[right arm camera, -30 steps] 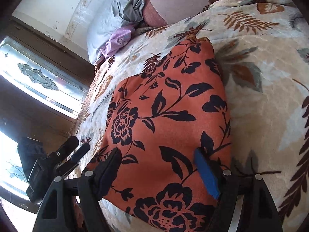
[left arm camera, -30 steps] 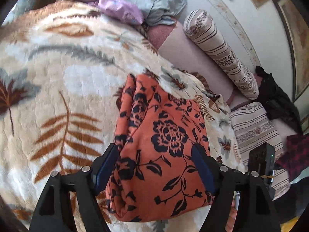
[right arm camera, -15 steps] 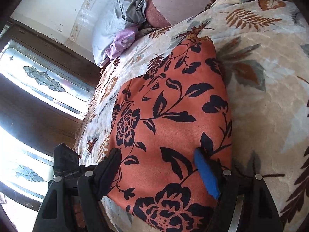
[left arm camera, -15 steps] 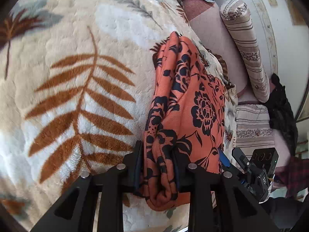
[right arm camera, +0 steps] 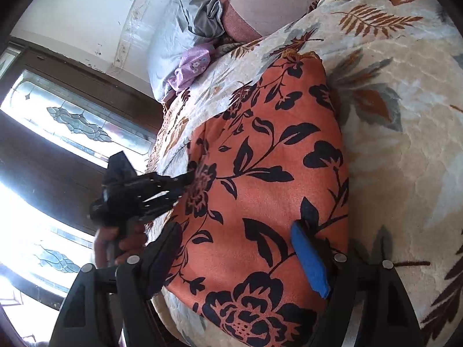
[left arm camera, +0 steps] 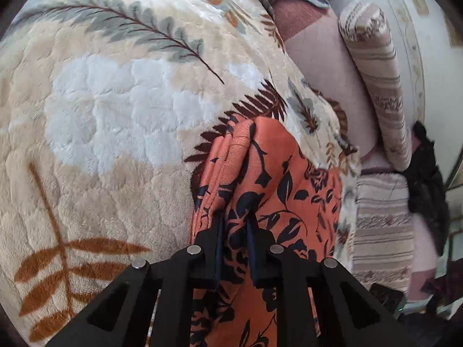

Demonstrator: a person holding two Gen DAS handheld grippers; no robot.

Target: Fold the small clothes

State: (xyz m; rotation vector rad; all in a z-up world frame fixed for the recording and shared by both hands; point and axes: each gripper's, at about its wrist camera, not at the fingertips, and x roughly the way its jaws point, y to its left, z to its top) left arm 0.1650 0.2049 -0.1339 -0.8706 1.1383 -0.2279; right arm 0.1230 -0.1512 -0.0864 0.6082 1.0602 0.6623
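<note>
An orange garment with a black flower print (left arm camera: pixel 277 182) lies folded on a leaf-patterned blanket (left arm camera: pixel 115 115). My left gripper (left arm camera: pixel 235 231) is shut on the garment's left edge, with a bunch of cloth pinched between its fingers. In the right wrist view the garment (right arm camera: pixel 266 173) lies flat and wide. My right gripper (right arm camera: pixel 240 248) is open, its fingers straddling the garment's near end, the blue pad (right arm camera: pixel 309 257) resting on the cloth. The left gripper (right arm camera: pixel 139 190) shows there at the garment's left edge, held by a hand.
The blanket (right arm camera: pixel 405 115) covers a bed. A striped bolster (left arm camera: pixel 376 81) and a striped cushion (left arm camera: pixel 382 228) lie at the right, with dark clothes (left arm camera: pixel 428 179) beyond. A lilac garment (right arm camera: pixel 191 69) and grey cloth (right arm camera: pixel 199 14) lie at the bed's far end. A window (right arm camera: pixel 58 133) stands left.
My left gripper moved from over the garment to its left edge and shut on the cloth. My right gripper stayed open over the garment's near end.
</note>
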